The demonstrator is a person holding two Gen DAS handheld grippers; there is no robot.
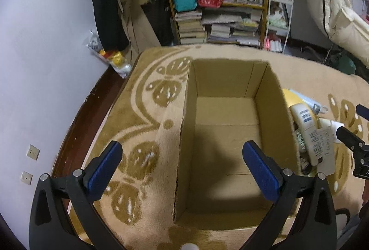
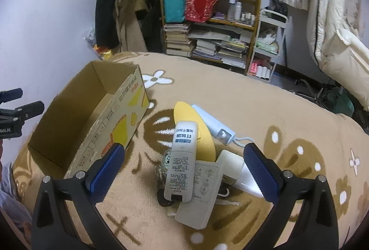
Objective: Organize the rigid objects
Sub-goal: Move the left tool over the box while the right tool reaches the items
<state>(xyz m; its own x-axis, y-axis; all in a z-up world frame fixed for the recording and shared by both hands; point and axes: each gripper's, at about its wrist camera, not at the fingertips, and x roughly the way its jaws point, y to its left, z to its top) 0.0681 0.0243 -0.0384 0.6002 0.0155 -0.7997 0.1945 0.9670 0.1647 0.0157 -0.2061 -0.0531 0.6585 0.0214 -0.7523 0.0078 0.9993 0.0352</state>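
An open cardboard box (image 1: 268,97) (image 2: 115,111) sits empty on the patterned blanket. My left gripper (image 1: 182,155) hovers open above its left wall. To the box's right lies a pile of rigid items: a white remote (image 2: 183,157) (image 1: 307,132) face down on top, a second remote (image 2: 203,187) under it, a yellow oval piece (image 2: 196,127), a pale blue device (image 2: 213,124) with a cord, and a white serrated piece (image 2: 246,180). My right gripper (image 2: 184,165) is open, its fingers straddling the pile above it, touching nothing. The right gripper (image 1: 350,139) shows at the left view's edge.
A wooden shelf (image 2: 253,28) stacked with books, bags and bottles stands beyond the blanket, a white trolley (image 2: 267,49) beside it. Coats hang at left and right. A plastic bag (image 1: 110,58) lies against the wall. The left gripper (image 2: 20,111) shows at the right view's far left.
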